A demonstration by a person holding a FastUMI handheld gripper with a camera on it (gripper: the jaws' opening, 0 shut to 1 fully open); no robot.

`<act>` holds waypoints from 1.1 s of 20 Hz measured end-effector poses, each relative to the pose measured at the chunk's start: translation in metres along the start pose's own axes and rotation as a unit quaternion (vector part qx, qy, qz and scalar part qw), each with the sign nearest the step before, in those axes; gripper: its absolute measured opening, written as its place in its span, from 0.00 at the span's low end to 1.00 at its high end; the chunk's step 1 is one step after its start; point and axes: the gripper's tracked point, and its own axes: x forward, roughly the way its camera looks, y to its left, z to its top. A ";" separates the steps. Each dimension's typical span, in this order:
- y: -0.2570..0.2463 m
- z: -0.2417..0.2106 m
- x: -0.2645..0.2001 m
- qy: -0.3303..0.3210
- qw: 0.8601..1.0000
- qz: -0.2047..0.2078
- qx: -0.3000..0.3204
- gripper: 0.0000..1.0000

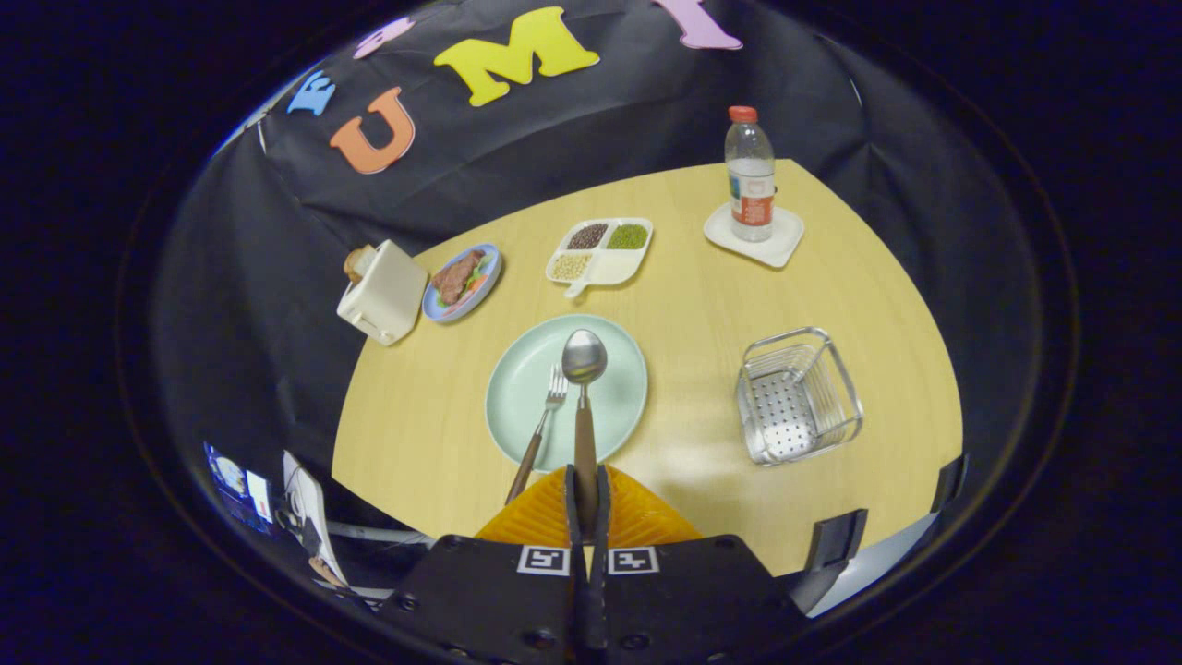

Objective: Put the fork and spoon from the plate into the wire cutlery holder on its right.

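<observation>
Wooden table (pixel 702 305); hand-held gripper (pixel 585 499) clamps spoon (pixel 584 369) handle.

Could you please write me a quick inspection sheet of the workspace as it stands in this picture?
Surface: pale wooden table, curved far edge.
Job's things: spoon with its handle between the fingers, bowl over the green plate; fork lying on the plate beside it; wire cutlery holder right of the plate.
Clutter: toaster, blue food plate, divided tray of beans, water bottle on a white coaster.
Grippers: gripper shut on the spoon's handle.
Cables: nothing seen.
Surroundings: black cloth wall.
</observation>
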 end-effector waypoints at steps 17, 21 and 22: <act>-0.136 -0.011 -0.057 0.034 0.995 -0.064 0.063 0.00; -0.129 -0.004 -0.051 0.036 0.993 -0.073 0.080 0.07; -0.125 0.001 -0.052 0.030 0.993 -0.075 0.091 0.13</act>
